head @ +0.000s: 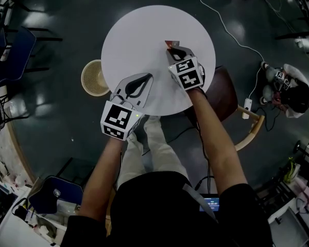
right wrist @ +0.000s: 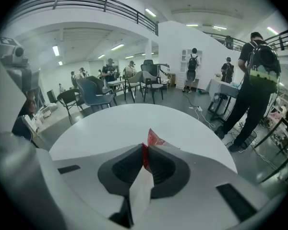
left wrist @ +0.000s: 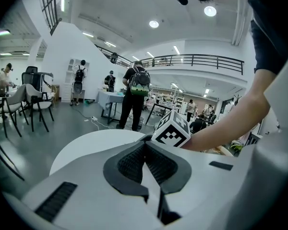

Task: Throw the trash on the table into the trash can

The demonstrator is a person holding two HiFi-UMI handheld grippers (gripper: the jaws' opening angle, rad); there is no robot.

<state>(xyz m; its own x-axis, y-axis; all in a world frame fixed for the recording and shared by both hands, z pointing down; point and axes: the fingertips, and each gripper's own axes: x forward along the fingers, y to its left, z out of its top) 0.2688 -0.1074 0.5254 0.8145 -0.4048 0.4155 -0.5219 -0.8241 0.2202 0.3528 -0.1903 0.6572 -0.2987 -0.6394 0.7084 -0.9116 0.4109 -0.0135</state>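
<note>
Gripping a crumpled red wrapper [right wrist: 152,139] with the right tongs [right wrist: 145,150]: pads pressed together on its lower part, a pointed corner sticking up past the tips. Seen in the head view at upper centre, over the right half of the round white surface [head: 139,30]; touching it or clear of it, impossible to tell. Holding the left tongs [left wrist: 145,145] closed on nothing, dark ribbed pads meeting in a line, low over the near edge of the surface at the frame's centre, below and left of the right pair and apart from it. Showing, just beyond the left tips in the left gripper view, the marker cube [left wrist: 172,131] of the right tongs and the bare forearm [left wrist: 230,123] behind it. Standing on the dark floor [head: 56,102] just left of the surface, at centre left of the head view: a pale woven trash can [head: 95,77], open-topped, well apart from the wrapper. Tucked at the surface's right edge, a brown chair [head: 225,94]. Farther off in both gripper views, more chairs and standing people in a large lit hall.
</note>
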